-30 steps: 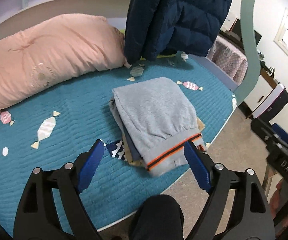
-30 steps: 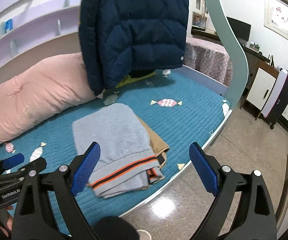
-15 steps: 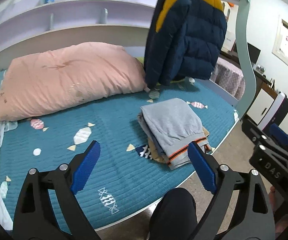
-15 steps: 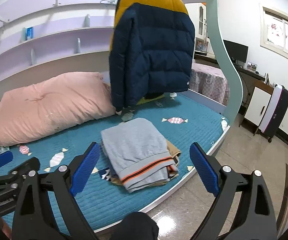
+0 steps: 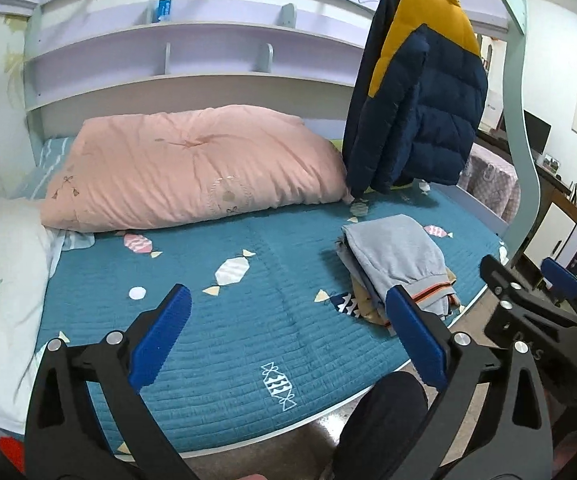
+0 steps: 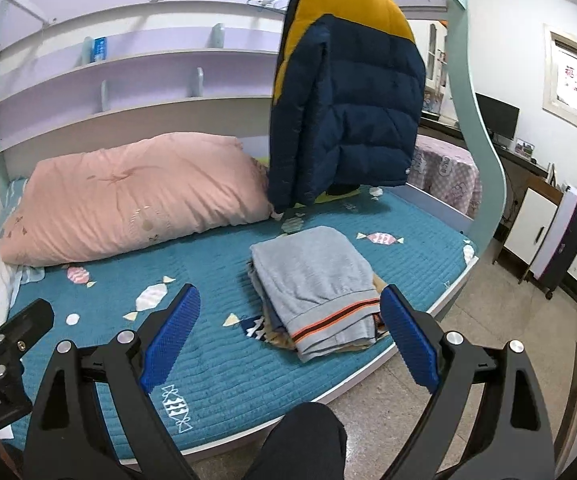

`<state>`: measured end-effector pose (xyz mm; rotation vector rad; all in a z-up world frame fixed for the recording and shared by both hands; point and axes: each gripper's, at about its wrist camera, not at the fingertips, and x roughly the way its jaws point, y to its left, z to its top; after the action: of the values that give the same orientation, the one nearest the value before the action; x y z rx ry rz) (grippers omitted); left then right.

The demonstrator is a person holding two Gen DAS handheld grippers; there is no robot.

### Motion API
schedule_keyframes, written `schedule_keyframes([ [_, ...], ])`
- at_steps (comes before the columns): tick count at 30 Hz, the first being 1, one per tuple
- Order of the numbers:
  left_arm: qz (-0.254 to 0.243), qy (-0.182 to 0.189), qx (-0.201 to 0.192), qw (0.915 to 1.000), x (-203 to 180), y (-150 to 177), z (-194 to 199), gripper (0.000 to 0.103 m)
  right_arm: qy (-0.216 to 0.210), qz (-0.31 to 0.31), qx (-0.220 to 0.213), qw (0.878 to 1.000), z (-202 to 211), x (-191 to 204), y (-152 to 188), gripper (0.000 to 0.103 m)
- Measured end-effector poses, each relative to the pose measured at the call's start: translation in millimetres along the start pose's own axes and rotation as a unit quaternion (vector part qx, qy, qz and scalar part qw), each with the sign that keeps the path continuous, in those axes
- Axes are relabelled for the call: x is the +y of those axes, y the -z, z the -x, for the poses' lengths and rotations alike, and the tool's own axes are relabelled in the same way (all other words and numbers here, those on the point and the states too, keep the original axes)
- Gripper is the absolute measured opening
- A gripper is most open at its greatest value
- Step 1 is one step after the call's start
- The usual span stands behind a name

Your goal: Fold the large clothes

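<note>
A stack of folded clothes, topped by grey trousers with an orange-striped cuff, lies on the teal bed mat near its right front edge. My left gripper hovers in front of the bed, its jaws still opening, with nothing between them. My right gripper is open and empty too, back from the stack. In the left wrist view the right gripper shows at the right edge. A navy and yellow puffer jacket hangs from a rail above the bed.
A large pink duvet lies along the back of the bed, a white pillow at the left. Shelves run behind. A person's dark knee is at the bed's front edge. A suitcase stands on the tiled floor.
Both grippers have pulled back and up from the folded stack, so more of the bed, shelves and jacket shows. The left jaws have widened. The stack has not moved.
</note>
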<state>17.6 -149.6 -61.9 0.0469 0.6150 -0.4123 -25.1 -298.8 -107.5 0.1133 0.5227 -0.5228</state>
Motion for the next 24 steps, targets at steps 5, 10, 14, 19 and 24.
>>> schedule_keyframes([
  [5, -0.01, -0.08, -0.01, 0.9967, 4, 7, 17, 0.098, -0.011, 0.008, -0.002, 1.0, 7, 15, 2, 0.088],
  [10, 0.006, -0.068, -0.007, 0.9976, 12, 10, 25, 0.098, -0.02, 0.018, -0.003, 1.0, 16, 27, 6, 0.088],
  [14, 0.009, -0.057, -0.002, 0.9983, 15, 8, 29, 0.098, -0.018, 0.023, -0.009, 1.0, 23, 32, 6, 0.088],
  [19, 0.011, -0.053, 0.003, 0.9985, 15, 9, 32, 0.098, -0.012, 0.018, -0.012, 1.0, 31, 33, 7, 0.088],
  [24, 0.008, -0.054, 0.006, 0.9985, 12, 11, 36, 0.098, -0.01, 0.008, -0.017, 1.0, 39, 32, 7, 0.088],
])
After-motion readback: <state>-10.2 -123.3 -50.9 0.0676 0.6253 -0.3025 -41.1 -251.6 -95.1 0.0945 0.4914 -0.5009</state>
